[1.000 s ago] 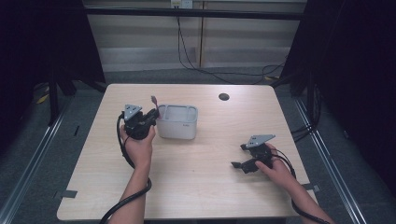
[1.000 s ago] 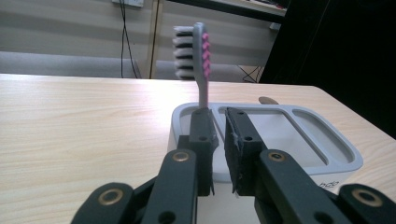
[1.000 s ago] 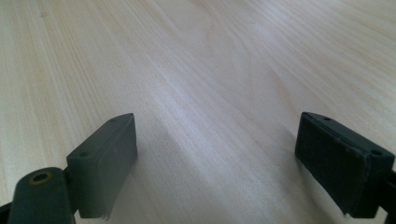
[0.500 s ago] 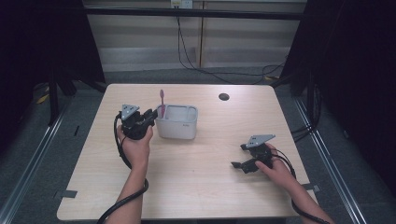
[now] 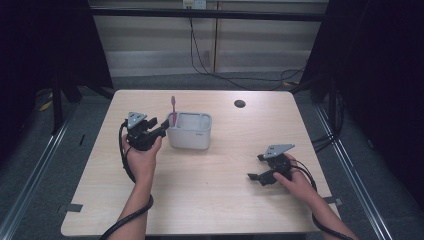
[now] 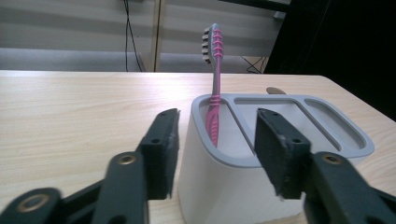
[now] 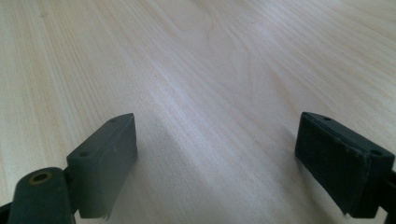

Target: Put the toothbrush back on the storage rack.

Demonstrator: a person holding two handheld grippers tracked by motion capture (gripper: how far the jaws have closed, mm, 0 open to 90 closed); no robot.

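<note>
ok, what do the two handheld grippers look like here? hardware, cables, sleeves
Both are black two-jaw units. The left gripper and right gripper each carry a grey three-cornered plate on top and trail a black cable along the forearm. The jaw pads are flat, rectangular, black, on arms with brass-coloured rivets. No sleeves visible.

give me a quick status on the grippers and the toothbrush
Left gripper jaws just opened, nothing between pads. Pink toothbrush stands in holder end slot, released. Right gripper open, resting on table. Nothing in the way.
</note>
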